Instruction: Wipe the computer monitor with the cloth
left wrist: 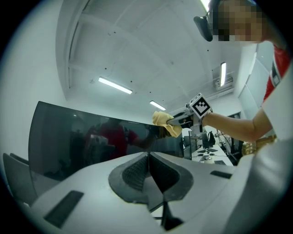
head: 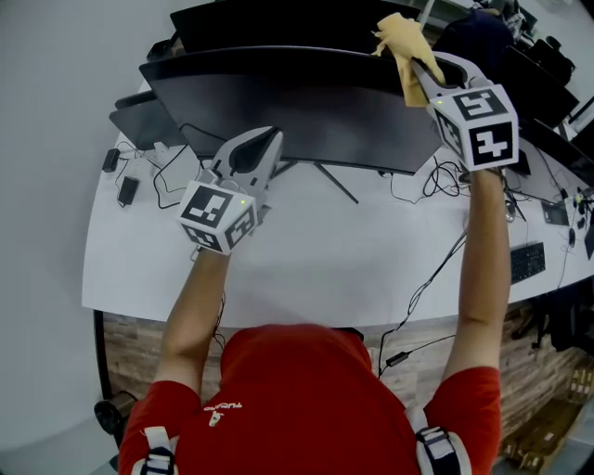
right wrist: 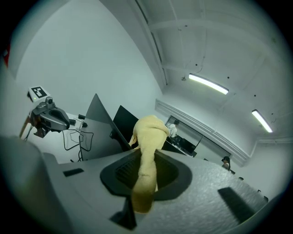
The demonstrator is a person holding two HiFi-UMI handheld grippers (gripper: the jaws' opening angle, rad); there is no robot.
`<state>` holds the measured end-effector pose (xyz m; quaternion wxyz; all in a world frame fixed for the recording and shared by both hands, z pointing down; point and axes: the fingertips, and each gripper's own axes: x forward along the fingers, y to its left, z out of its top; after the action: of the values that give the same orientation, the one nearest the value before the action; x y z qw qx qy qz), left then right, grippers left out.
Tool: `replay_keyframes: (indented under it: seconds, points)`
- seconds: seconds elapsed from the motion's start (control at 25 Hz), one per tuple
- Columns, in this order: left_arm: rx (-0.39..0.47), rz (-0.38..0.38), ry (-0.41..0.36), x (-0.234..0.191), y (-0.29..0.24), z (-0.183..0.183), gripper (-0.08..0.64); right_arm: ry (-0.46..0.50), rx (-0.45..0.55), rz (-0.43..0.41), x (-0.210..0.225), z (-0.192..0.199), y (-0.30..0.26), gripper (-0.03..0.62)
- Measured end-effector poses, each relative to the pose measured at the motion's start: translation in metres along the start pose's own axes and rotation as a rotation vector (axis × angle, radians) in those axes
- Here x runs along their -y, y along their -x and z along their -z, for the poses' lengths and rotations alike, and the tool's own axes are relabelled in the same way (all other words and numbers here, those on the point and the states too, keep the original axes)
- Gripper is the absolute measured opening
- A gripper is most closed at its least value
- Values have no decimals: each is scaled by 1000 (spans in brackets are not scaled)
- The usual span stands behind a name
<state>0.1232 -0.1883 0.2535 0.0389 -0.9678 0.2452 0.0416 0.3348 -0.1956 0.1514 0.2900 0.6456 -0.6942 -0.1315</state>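
The right gripper [head: 419,67] is clenched on the yellow cloth [head: 402,42]. In its own view a twisted band of the cloth runs down between the two jaws, and the bunched end stands out past the tips. That bunched end sits at the upper edge of the curved computer monitor [head: 306,111], near its right end. The left gripper view shows the cloth touching the rim there.

The left gripper [head: 271,139] holds nothing, and its ribbed pads are pressed together. It sits low in front of the dark screen, above the white desk [head: 306,264]. It looks to be just short of the glass, though the head view does not settle this.

A second dark monitor [head: 278,20] stands close behind the curved one, and a tilted dark panel [head: 141,122] leans at its left end. The thin legs of the monitor stand [head: 327,176] splay onto the desk under the screen. Loose black cables [head: 172,176] trail around them and over the front edge of the desk on the right. A small black device [head: 127,190] lies at the far left (beside the cables). A keyboard [head: 526,262] lies on the neighbouring desk to the right. The screen reflects the person's red shirt [head: 297,399].
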Motion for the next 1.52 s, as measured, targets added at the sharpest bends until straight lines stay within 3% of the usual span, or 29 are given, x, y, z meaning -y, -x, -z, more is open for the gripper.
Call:
replay_keyframes:
  seconds: [0.64, 0.92, 1.16, 1.52]
  points:
    - [-2, 84, -1, 60, -55, 4, 12, -70, -42, 120, 83, 78, 48, 63]
    - [-12, 117, 10, 100, -81, 9, 12, -174, -6, 167, 118, 110, 70, 63]
    - [-40, 119, 9, 112, -88, 19, 12, -301, 45, 117, 116, 134, 70, 63]
    - [-57, 110, 10, 121, -84, 26, 12, -384, 79, 97, 102, 148, 65, 63]
